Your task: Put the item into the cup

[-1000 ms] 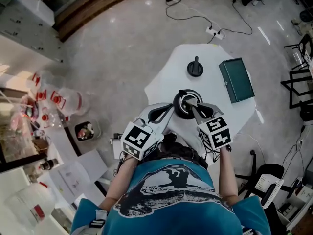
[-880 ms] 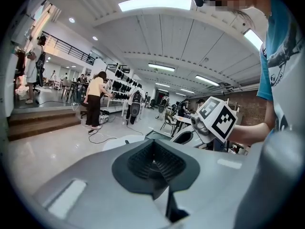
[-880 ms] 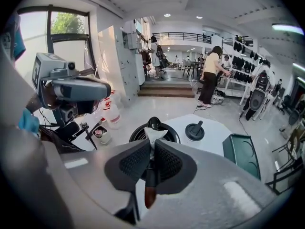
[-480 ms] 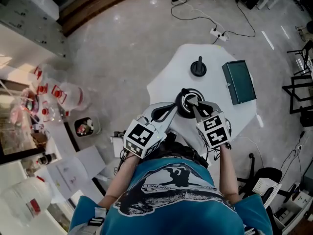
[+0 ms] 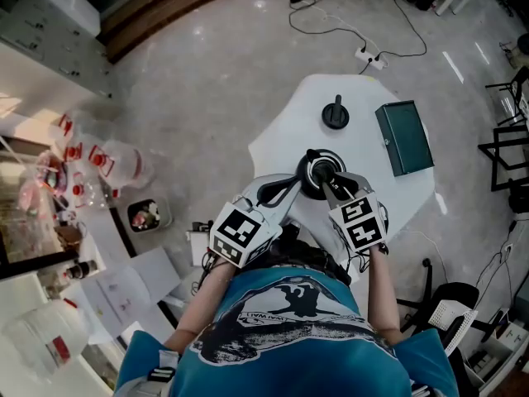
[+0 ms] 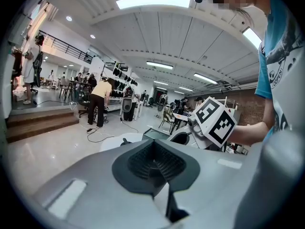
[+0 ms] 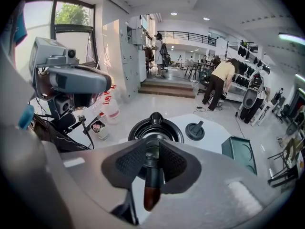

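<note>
Both forearms reach forward, left tongs [image 6: 153,165] pressed together, right tongs [image 7: 152,157] clamped on the item [image 7: 151,194].

Teal printed T-shirt [image 5: 281,321]; grey tongs [image 5: 325,176] carry black-and-white marker cubes [image 5: 358,222].

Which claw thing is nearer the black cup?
Right. The right gripper, clamping the item, hangs directly over the cup; the left gripper, shut and empty, sits beside its left edge.

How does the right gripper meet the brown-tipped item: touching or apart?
Touching. The right gripper view shows the right gripper shut on the brown-tipped item, both pads against it.
</note>
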The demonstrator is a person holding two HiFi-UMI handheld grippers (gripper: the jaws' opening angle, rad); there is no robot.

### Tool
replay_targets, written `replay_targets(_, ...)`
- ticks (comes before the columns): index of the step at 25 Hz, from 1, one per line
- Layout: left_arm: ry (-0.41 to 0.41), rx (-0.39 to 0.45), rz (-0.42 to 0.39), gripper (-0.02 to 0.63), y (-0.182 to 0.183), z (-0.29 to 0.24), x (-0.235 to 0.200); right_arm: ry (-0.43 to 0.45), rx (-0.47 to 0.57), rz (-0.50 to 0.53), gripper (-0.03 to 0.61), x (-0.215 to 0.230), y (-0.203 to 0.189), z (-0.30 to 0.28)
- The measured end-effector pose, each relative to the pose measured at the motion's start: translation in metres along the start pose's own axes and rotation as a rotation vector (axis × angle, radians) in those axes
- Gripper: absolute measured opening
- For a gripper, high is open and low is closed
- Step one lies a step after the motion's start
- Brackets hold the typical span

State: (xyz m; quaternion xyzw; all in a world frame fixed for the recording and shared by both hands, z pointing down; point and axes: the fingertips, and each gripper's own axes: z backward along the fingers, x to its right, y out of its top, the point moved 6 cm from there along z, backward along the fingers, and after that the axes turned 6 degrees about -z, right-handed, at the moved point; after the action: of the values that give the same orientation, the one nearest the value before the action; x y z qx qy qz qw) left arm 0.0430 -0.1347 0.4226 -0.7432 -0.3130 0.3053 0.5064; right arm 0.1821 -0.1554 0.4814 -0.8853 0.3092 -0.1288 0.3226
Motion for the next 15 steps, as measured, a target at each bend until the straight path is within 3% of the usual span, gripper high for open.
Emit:
replay_targets(6, -0.005, -0.006, -0.010, 0.008, 0.001, 0.001, 0.003, -0.001, 0.042, -0.043, 0.087, -0.002, 0.003, 0.005)
replay_targets(15, 0.002, -0.013, -0.018, 0.009, 0.000, 0.001, 0.009, 0.014, 0.246, -0.143, 0.087, -0.009, 0.009, 0.026)
